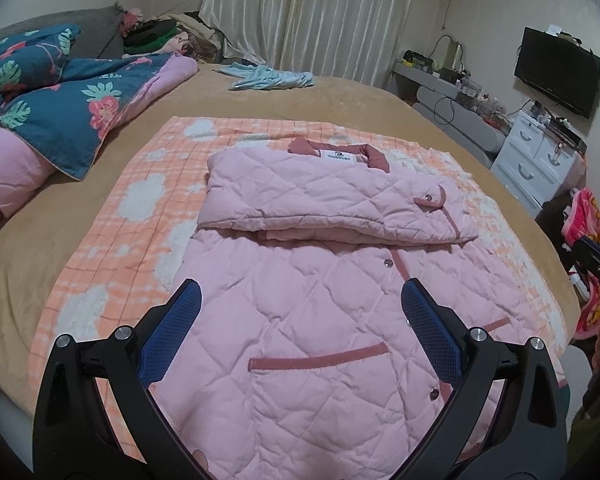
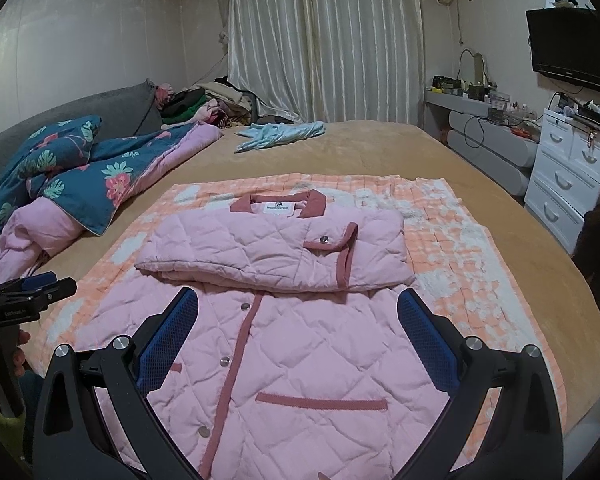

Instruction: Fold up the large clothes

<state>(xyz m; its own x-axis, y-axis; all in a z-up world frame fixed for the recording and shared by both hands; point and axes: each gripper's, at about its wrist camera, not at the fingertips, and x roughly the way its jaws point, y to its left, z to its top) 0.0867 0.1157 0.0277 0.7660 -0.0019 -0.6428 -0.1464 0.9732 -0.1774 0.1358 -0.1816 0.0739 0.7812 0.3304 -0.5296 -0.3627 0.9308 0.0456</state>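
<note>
Both your left gripper [image 1: 300, 308] and right gripper [image 2: 298, 320] hang released over the jacket [image 2: 300, 360] on the blanket [image 2: 460, 248]. Sleeves [image 2: 260, 256] look folded across; grab thick quilting unevenly and they'll probably slip out.

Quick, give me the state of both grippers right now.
Left gripper: open, holding nothing, above the pink quilted jacket.
Right gripper: open, holding nothing, above the same jacket.
</note>
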